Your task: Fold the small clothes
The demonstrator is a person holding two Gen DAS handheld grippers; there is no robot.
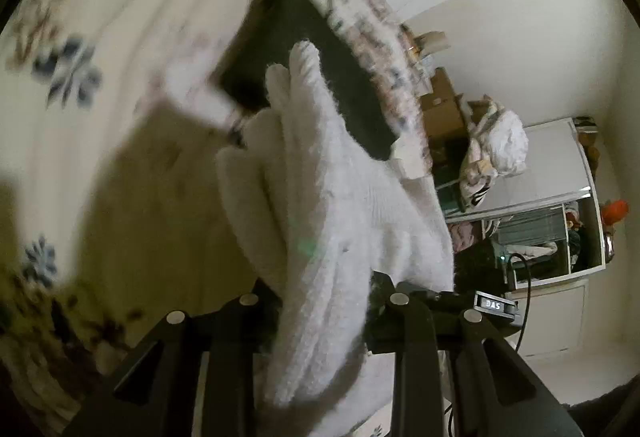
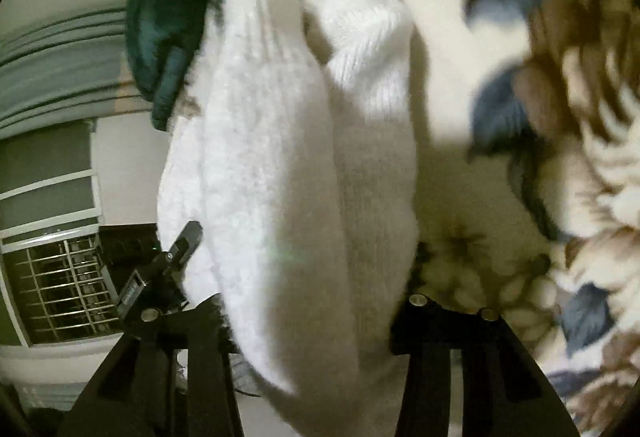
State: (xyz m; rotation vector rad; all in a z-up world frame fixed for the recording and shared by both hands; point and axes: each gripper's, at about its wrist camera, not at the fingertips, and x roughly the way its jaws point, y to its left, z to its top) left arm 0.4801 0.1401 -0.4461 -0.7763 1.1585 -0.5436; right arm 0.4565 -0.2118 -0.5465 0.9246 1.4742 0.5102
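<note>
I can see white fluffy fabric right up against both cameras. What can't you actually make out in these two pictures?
- Left wrist view: the left gripper fingertips, buried under the white sock.
- Right wrist view: the right gripper fingertips, covered by the same white knit; whether it is one sock or two.
- Both views: the floral bedspread pattern, motion-blurred.
- Left wrist view: the dark garment, blurred and partly hidden by the sock.

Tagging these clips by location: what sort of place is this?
Probably a bedroom at home: a cream floral bedspread lies under the white fluffy socks, and a mirrored wardrobe door stands by stacked cardboard boxes.
</note>
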